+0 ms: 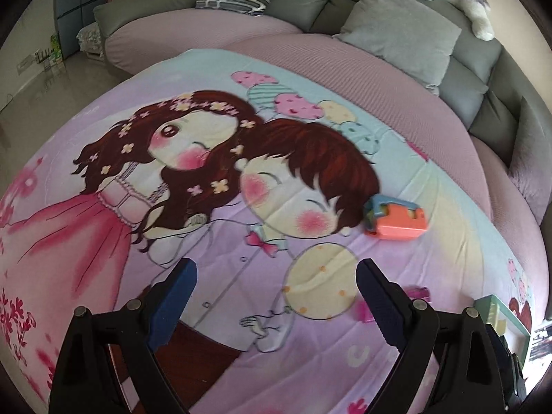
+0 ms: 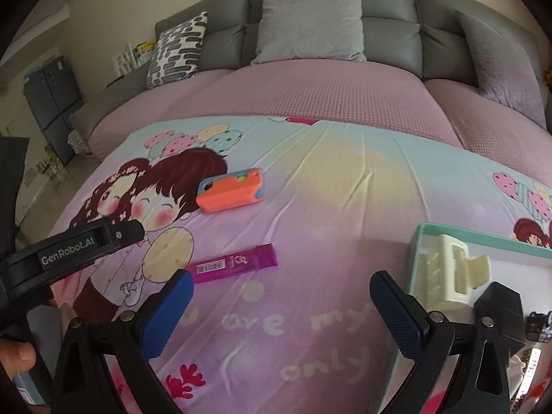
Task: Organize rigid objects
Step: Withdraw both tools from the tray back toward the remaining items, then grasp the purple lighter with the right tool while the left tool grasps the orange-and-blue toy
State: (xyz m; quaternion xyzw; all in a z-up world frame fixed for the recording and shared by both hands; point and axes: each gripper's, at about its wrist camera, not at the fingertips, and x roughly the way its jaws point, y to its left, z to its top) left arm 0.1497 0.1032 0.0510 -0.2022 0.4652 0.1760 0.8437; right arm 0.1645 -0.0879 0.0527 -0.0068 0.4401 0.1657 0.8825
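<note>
My left tongs (image 1: 276, 286) sit at the bottom of the left wrist view with both blue pads spread wide and nothing between them, only the cartoon-printed sheet (image 1: 193, 227) below. My right tongs (image 2: 281, 296) are likewise released in the right wrist view, blue pads far apart over the words printed on the sheet, gripping nothing. In the right wrist view the orange and blue case (image 2: 230, 190) lies flat on the sheet just above the centre of the frame, beside the printed boy's hair; the same case shows at the right of centre in the left wrist view, apart from both of my pads. Below it in the right wrist view, the purple flat box (image 2: 232, 263) with a barcode label lies lengthwise just above my left-hand pad, close to it but not touching that I can see. In the left wrist view only a bit of pink peeks out behind my right-hand finger at the lower right, too hidden to name. The mint-green tray (image 2: 483, 238) sits at the right edge of the right wrist view, and a cream hair claw (image 2: 448, 272) rests inside it, just beside my right-hand pad. At the left of that frame the black arm of my other tool reaches in, and a fingertip (image 2: 19, 353) shows at the lower left. Behind the sheet is a pink-covered grey sofa (image 2: 310, 82) with a grey cushion (image 2: 310, 24) and a patterned cushion (image 2: 179, 48).
</note>
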